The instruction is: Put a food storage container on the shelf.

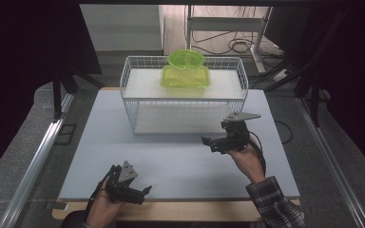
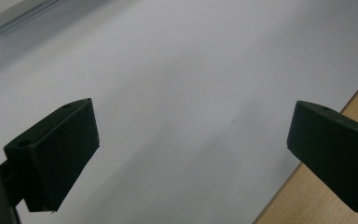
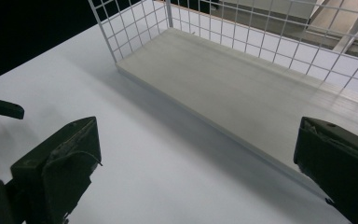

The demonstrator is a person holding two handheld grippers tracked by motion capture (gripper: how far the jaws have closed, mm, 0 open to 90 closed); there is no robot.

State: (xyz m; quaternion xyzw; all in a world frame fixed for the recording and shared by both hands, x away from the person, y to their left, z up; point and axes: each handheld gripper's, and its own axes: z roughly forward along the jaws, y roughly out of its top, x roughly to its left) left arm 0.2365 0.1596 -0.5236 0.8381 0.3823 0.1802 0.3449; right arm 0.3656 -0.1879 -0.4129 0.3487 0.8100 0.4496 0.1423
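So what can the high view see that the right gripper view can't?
The high view alone takes in the green plastic container on the upper shelf of the white wire rack, both hands, and the right gripper from outside. The right gripper view alone brings up close that gripper's own two black jaws, standing wide apart with nothing between them, and the rack's lower shelf board. Both share the rack, the white table top and a bit of the left gripper.

A grey floor (image 1: 24,128) surrounds the white table (image 1: 180,166), with metal rails (image 1: 33,161) along both sides. Behind, cables (image 1: 233,45) coil under a white frame (image 1: 228,23) (dark curtains flank everything).
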